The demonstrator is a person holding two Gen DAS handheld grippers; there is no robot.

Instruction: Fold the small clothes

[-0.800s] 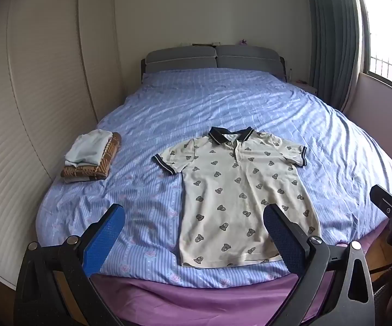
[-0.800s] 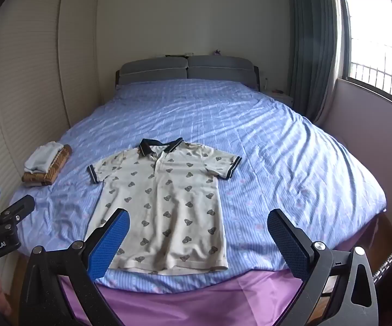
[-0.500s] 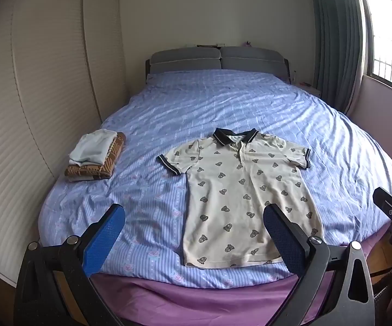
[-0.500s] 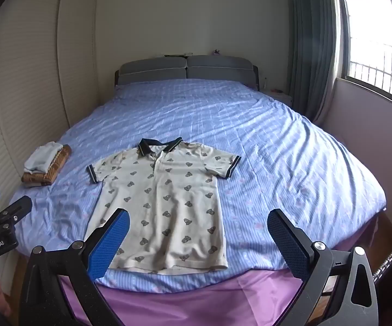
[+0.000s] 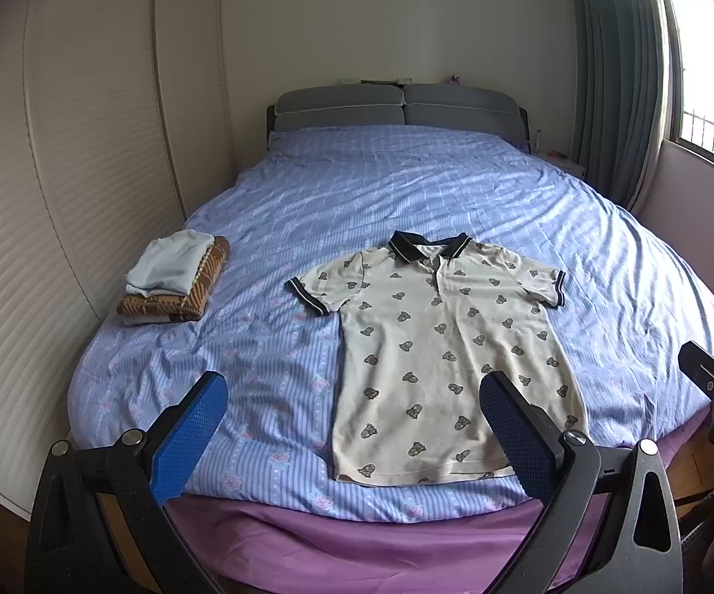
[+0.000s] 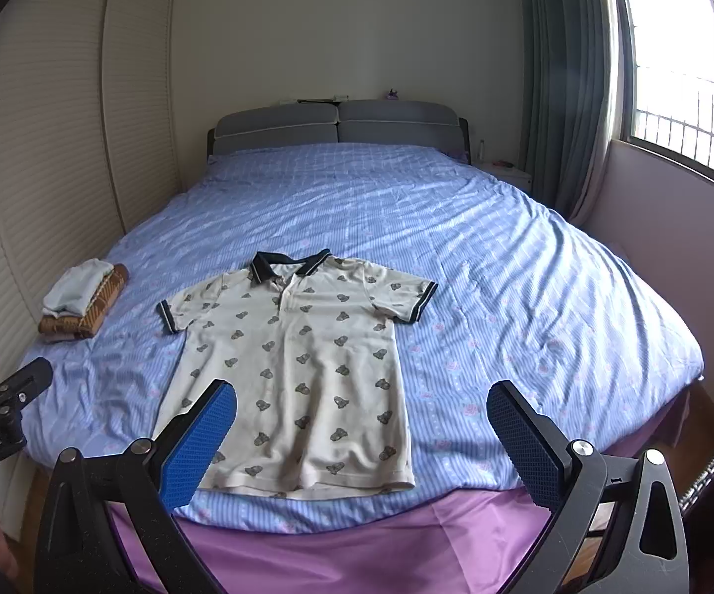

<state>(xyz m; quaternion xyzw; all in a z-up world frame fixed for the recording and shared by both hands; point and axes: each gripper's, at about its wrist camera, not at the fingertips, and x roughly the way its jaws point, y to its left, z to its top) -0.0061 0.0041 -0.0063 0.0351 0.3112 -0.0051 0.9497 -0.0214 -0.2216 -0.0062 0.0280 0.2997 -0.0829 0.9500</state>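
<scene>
A cream polo shirt (image 5: 436,346) with a dark collar and small bear prints lies flat, front up, near the foot of the bed; it also shows in the right wrist view (image 6: 297,366). My left gripper (image 5: 352,440) is open and empty, held off the foot of the bed, below the shirt's left hem. My right gripper (image 6: 362,445) is open and empty, held below the shirt's hem. Each gripper shows at the edge of the other's view.
A stack of folded clothes (image 5: 174,282) sits at the bed's left edge, also in the right wrist view (image 6: 84,302). The blue bedspread (image 5: 406,198) covers the bed down to a purple sheet (image 5: 357,544). A wardrobe stands left, a window and curtain right.
Both grippers have drawn back slightly and the left view has tilted up; the shirt sits a little farther away. Nothing was grasped.
</scene>
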